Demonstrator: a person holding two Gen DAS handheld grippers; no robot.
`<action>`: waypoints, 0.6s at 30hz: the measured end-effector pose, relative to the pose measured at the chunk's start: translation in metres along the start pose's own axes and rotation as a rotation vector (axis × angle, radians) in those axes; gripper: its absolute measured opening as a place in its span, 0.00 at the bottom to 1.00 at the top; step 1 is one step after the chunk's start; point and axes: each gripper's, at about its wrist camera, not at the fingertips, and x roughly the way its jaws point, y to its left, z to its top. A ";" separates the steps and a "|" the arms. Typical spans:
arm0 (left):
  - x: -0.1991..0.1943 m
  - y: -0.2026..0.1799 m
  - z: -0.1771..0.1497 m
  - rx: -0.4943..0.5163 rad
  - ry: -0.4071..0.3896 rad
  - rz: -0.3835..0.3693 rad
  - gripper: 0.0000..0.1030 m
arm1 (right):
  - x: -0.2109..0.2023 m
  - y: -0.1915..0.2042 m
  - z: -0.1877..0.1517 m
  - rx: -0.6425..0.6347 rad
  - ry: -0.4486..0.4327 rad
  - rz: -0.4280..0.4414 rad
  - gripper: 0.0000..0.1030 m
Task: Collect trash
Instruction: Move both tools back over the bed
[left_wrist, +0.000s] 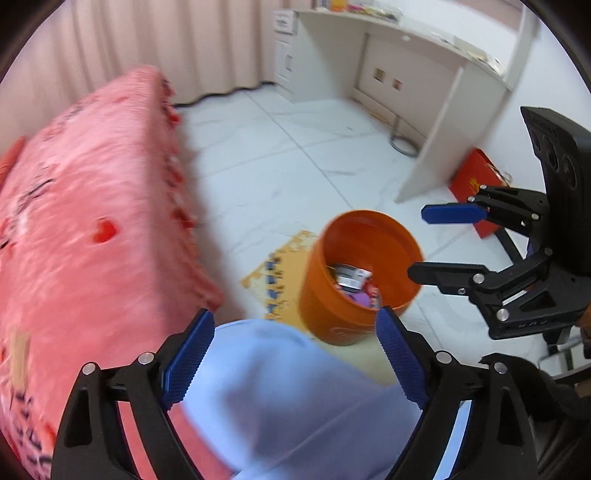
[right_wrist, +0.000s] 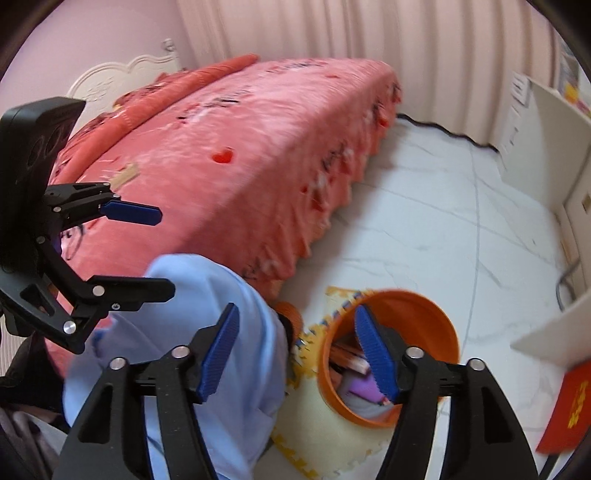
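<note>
Blue ribbed pads fill the near edge of both views, and both tools are empty! On the left wrist camera the left gripper (left_wrist: 295, 354) has its jaws spread wide with nothing between them, hanging over a pale blue trouser leg (left_wrist: 280, 398). Just past it sits the orange bin (left_wrist: 354, 295) on the white tiled floor (left_wrist: 280, 177), partly on a yellow foam mat (left_wrist: 280, 273), and trash (left_wrist: 352, 282) lies inside: wrappers and something purple, too blurred to name. Over to the right hangs the right gripper (left_wrist: 417, 243), jaws apart, empty, above the bin's far right rim. The right wrist camera agrees: right gripper (right_wrist: 295, 350) parted, bin (right_wrist: 436, 317) just beyond its right finger. Left of everything runs the pink bed (right_wrist: 258, 166); far right stands a white desk (left_wrist: 436, 74), a red bag (left_wrist: 476, 177) at its foot.
</note>
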 end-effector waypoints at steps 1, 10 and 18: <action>-0.005 0.005 -0.005 -0.014 -0.006 0.009 0.85 | 0.000 0.010 0.005 -0.018 -0.004 0.007 0.67; -0.058 0.082 -0.083 -0.262 -0.041 0.165 0.93 | 0.030 0.105 0.055 -0.170 -0.002 0.131 0.69; -0.093 0.150 -0.145 -0.482 -0.035 0.264 0.94 | 0.069 0.198 0.091 -0.314 0.023 0.242 0.75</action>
